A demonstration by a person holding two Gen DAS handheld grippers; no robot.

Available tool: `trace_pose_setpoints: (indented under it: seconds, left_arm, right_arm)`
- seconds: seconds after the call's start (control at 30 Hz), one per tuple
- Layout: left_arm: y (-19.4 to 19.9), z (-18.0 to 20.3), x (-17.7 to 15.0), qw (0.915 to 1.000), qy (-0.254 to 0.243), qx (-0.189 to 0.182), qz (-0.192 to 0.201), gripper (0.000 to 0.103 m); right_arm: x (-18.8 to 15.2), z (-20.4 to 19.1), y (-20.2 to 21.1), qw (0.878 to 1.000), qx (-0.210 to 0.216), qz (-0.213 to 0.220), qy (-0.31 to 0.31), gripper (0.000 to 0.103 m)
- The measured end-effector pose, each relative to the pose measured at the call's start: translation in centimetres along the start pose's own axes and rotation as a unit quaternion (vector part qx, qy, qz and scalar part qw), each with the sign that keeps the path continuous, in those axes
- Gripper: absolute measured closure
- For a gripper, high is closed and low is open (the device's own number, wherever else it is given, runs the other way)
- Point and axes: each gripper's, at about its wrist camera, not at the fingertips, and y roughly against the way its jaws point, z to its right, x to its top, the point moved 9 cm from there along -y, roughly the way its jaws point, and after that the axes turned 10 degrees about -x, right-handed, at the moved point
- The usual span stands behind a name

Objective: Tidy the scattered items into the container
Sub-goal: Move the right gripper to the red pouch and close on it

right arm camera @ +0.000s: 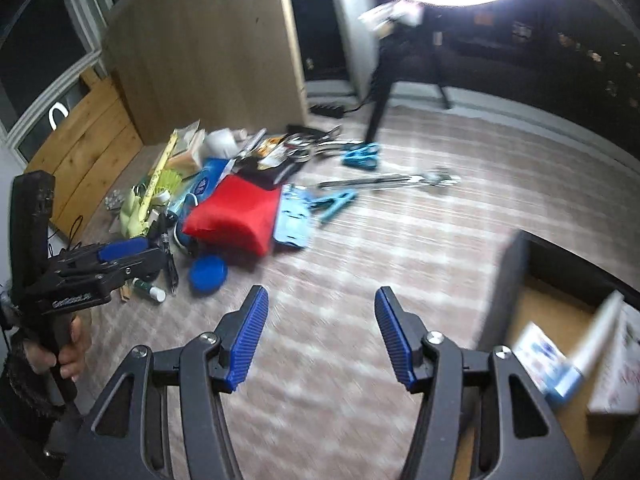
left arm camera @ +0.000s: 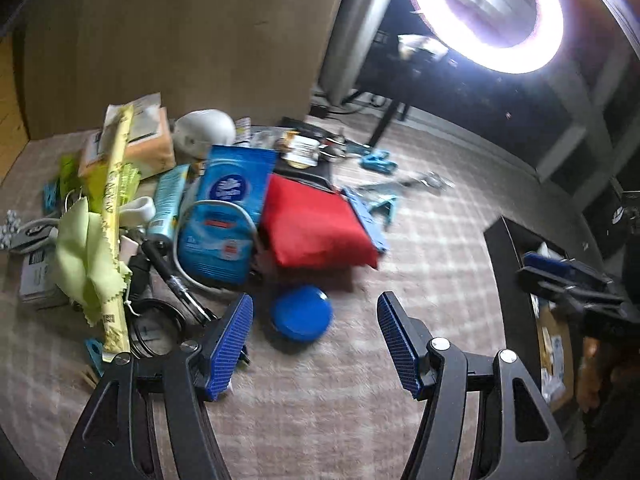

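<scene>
A heap of scattered items lies on the carpet: a red pouch (left arm camera: 316, 224) (right arm camera: 236, 216), a blue wipes pack (left arm camera: 228, 216), a yellow-green cloth (left arm camera: 84, 256), a teal clothes peg (right arm camera: 336, 204) and metal tongs (right arm camera: 392, 180). A round blue tin (left arm camera: 302, 312) (right arm camera: 208, 272) sits on the floor at the heap's near edge. My left gripper (left arm camera: 315, 299) hovers open over that tin, nothing between its pads. My right gripper (right arm camera: 318, 292) is open and empty above bare carpet. The dark container (left arm camera: 508, 240) (right arm camera: 520, 264) stands to the right, holding a white tube (right arm camera: 596, 332) and boxes.
A wooden panel (left arm camera: 180, 40) rises behind the heap. A bright ring light (left arm camera: 492, 12) on a black tripod (right arm camera: 380, 96) stands at the back. A hand (right arm camera: 68, 356) holds the left gripper (right arm camera: 156, 258); the right gripper (left arm camera: 532, 270) shows over the container. Patterned carpet (right arm camera: 400, 232) lies between heap and container.
</scene>
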Motion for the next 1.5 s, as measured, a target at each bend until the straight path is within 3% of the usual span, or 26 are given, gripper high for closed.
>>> trace_pose_setpoints:
  seconds: [0.1, 0.33, 0.4, 0.53, 0.8, 0.9, 0.97, 1.07, 1.23, 1.33, 1.43, 1.5]
  left_arm:
    - [-1.0, -0.8, 0.4, 0.9998, 0.021, 0.0, 0.0, 0.041]
    - [-2.6, -1.8, 1.1, 0.9984, 0.054, -0.01, -0.013, 0.041]
    - [-3.2, -1.8, 1.1, 0.998, 0.059, -0.012, -0.018, 0.041]
    - [-4.2, -1.6, 1.4, 0.9978, 0.058, -0.016, -0.028, 0.041]
    - [-5.4, -2.2, 2.2, 0.9973, 0.061, -0.013, -0.037, 0.042]
    - [-5.6, -2.4, 2.5, 0.9977, 0.056, -0.013, -0.036, 0.05]
    - [-5.9, -2.6, 2.5, 0.9977, 0.051, -0.012, -0.043, 0.063]
    - [-6.2, -2.6, 2.5, 0.9975, 0.049, -0.018, -0.048, 0.068]
    - [-6.6, -2.0, 2.4, 0.9971, 0.043, -0.029, -0.055, 0.077]
    - [-7.1, -1.7, 2.2, 0.9963, 0.038, -0.038, -0.066, 0.078]
    - [-7.5, -1.6, 2.0, 0.9958, 0.04, -0.046, -0.069, 0.089]
    - [-7.3, -1.4, 2.1, 0.9963, 0.034, -0.048, -0.062, 0.093]
  right_arm:
    - [1.0, -2.1, -2.8, 1.0, 0.008, -0.012, 0.026, 0.048]
    - [0.8, -5.4, -7.9, 0.99, -0.023, -0.021, 0.14, 0.05]
    - [0.8, -5.5, -8.7, 0.988, -0.024, -0.024, 0.151, 0.055]
    - [1.2, -4.9, -9.5, 0.99, -0.007, -0.037, 0.137, 0.056]
    - [3.0, -2.8, -9.2, 0.996, 0.074, -0.053, 0.021, 0.057]
    - [3.7, -3.2, -8.9, 0.991, 0.118, -0.059, -0.02, 0.061]
    - [3.9, -4.3, -8.9, 0.989, 0.13, -0.063, -0.019, 0.065]
    - [3.6, -6.0, -9.4, 0.984, 0.156, -0.079, -0.018, 0.071]
    - [3.1, -7.5, -10.8, 0.98, 0.173, -0.095, -0.028, 0.073]
    - [3.0, -7.8, -12.0, 0.98, 0.169, -0.105, -0.025, 0.072]
    - [3.0, -7.8, -12.4, 0.977, 0.184, -0.105, -0.035, 0.072]
    - [3.1, -7.9, -12.2, 0.977, 0.187, -0.096, -0.038, 0.077]
